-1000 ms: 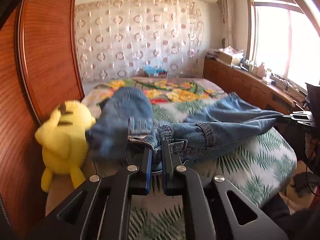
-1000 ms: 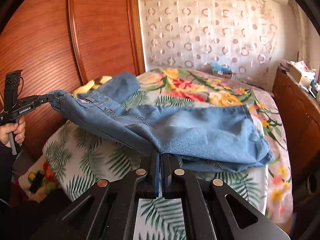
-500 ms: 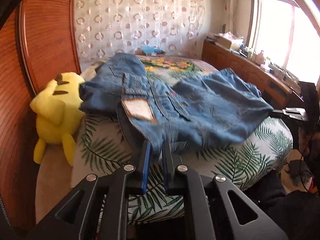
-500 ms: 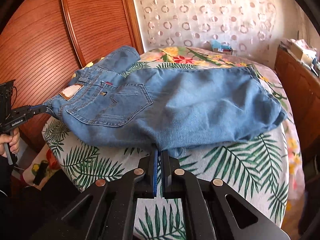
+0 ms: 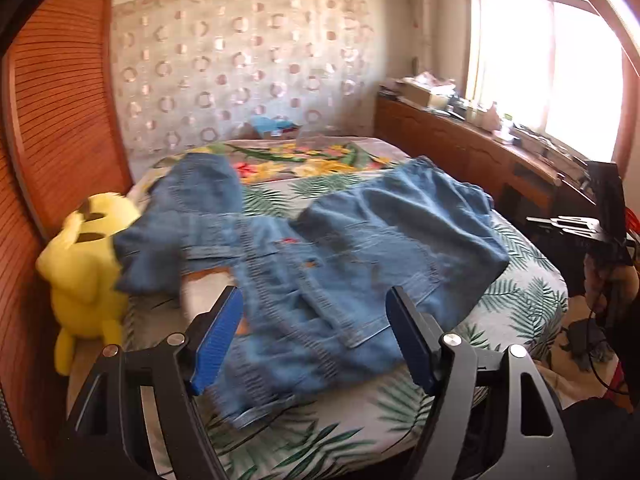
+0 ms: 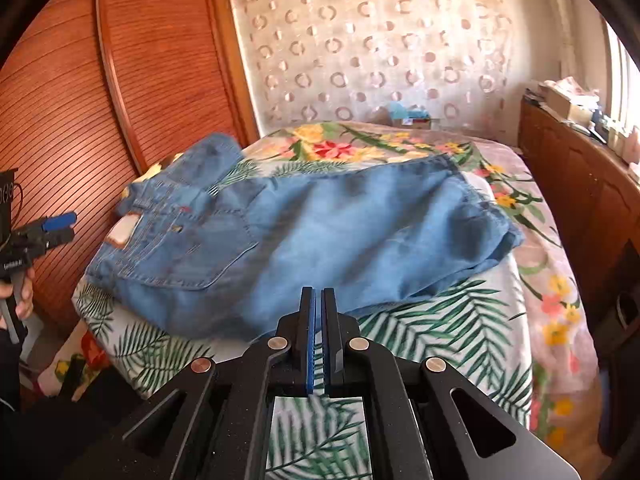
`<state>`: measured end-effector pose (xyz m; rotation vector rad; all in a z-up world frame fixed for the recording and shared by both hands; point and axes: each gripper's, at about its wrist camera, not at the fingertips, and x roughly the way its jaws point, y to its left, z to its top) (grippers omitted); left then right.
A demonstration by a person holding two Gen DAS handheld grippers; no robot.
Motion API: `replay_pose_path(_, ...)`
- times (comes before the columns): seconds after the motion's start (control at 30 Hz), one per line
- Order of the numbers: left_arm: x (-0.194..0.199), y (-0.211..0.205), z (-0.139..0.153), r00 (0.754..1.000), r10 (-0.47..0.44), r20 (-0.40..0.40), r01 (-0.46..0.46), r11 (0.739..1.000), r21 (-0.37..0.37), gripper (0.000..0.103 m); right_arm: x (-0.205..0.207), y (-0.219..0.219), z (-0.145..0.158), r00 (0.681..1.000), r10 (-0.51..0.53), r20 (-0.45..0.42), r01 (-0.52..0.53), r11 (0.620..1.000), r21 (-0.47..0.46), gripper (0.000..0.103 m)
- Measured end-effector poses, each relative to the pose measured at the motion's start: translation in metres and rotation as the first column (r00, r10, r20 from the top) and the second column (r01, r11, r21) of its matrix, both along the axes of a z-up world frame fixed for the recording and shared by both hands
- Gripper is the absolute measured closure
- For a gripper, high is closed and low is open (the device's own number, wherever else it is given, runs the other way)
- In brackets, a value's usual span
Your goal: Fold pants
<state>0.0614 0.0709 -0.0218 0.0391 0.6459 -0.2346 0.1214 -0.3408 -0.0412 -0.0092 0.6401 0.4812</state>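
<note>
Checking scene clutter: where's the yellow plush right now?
Left wrist view, far left: yellow plush sits between the wooden wardrobe and the bed, touching the jeans.

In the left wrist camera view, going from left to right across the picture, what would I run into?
Wooden wardrobe door → yellow plush toy → blue jeans spread on the leaf-print bedspread → wooden sideboard under the window → right gripper, held at the far right edge.
</note>
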Motion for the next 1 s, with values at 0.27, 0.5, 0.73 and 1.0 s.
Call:
replay_pose_path(0.27, 0.046, -0.047, -0.03, 0.995, -0.088, -0.043, 0.087, 0.996, -0.005, 0.023, 0.012, -0.018, -0.009, 0.996, -0.089, 0.008, 0.089, 0.996, -0.012, 0.102)
replay_pose_path(0.5, 0.071, -0.065, -0.058, 0.987, -0.115, -0.108, 0.115, 0.993, 0.001, 0.023, 0.028, -0.026, -0.015, 0.991, -0.135, -0.001, 0.135, 0.991, -0.023, 0.102)
replay_pose_path(0.73, 0.078, -0.068, -0.076, 0.984, -0.104, -0.145, 0.106, 0.994, 0.005, 0.023, 0.039, -0.029, -0.016, 0.983, -0.183, -0.002, 0.183, 0.982, -0.048, 0.099)
replay_pose_path(1.0, 0.077, -0.069, -0.082, 0.986, -0.094, -0.137, 0.096, 0.995, 0.008, 0.023, 0.053, -0.038, -0.015, 0.972, -0.235, -0.009, 0.235, 0.971, -0.052, 0.065)
